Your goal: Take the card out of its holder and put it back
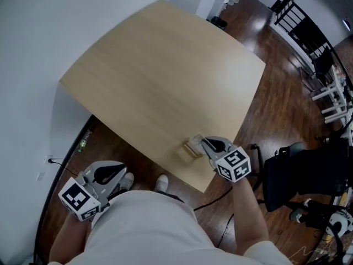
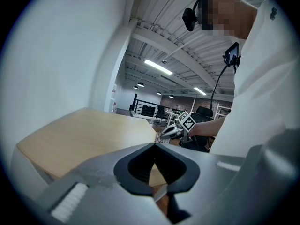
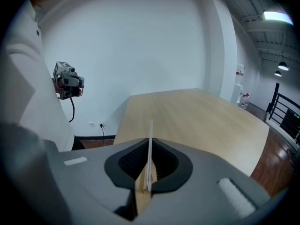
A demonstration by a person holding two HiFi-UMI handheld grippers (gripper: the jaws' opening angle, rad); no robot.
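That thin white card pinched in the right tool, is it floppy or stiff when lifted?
Probably fairly stiff: the card stands straight above the shut right gripper, edge-on, with no droop. Likely very light, being so thin. The small wood-coloured holder sits near the table edge and looks light too, so it might slide or tip if the card drags.

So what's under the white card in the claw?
A small wooden holder sits right under the card, on the table. The right claw covers its slot, so whether the card is in it can't be seen.
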